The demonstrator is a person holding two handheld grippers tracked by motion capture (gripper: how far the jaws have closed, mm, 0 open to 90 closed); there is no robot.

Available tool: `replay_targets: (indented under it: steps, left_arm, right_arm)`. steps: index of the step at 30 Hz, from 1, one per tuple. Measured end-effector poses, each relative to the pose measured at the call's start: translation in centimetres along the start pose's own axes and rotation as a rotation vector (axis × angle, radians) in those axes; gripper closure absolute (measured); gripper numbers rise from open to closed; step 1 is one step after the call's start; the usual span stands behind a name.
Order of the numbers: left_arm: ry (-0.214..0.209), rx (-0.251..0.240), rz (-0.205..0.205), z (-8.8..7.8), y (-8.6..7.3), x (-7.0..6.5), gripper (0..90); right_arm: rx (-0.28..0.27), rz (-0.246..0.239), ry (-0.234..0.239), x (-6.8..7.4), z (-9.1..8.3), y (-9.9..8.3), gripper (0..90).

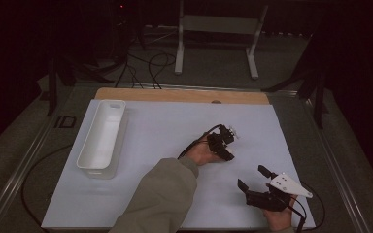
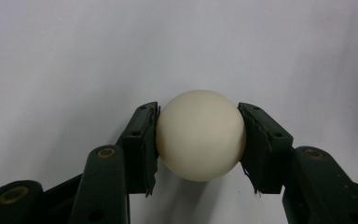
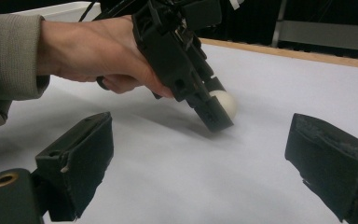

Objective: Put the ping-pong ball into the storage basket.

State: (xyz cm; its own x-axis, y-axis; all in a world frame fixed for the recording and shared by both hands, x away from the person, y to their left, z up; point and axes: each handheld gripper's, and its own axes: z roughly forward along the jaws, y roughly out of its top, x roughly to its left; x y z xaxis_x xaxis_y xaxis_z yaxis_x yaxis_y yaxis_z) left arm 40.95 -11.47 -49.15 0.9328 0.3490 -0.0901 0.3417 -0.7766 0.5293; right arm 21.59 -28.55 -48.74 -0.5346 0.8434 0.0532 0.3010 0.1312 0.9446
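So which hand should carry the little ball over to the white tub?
Probably left. The left gripper is already shut on the ball, and the white tub sits on its side of the table. The right gripper is open and holds nothing.

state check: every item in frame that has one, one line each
left tool: shut on the ball, tilted down toward the table
ball: clamped between both pads, at the white sheet
right tool: open, nothing between its jaws
white bin: upright on the sheet, looks empty
white sheet: flat on the table
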Motion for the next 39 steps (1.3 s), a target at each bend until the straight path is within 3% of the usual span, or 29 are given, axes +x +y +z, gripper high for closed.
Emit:
replay_targets:
  steps: [22,39]
  left_arm:
    - [0.04,-0.006,0.004,-1.5,0.2,0.0,51.3]
    - [0.036,-0.023,0.005,-3.0,0.5,-0.2,51.3]
  right_arm:
    - [0.004,0.002,0.004,0.0,0.2,0.0,7.5]
    - [0.006,0.0,0.006,0.1,0.4,-0.1,7.5]
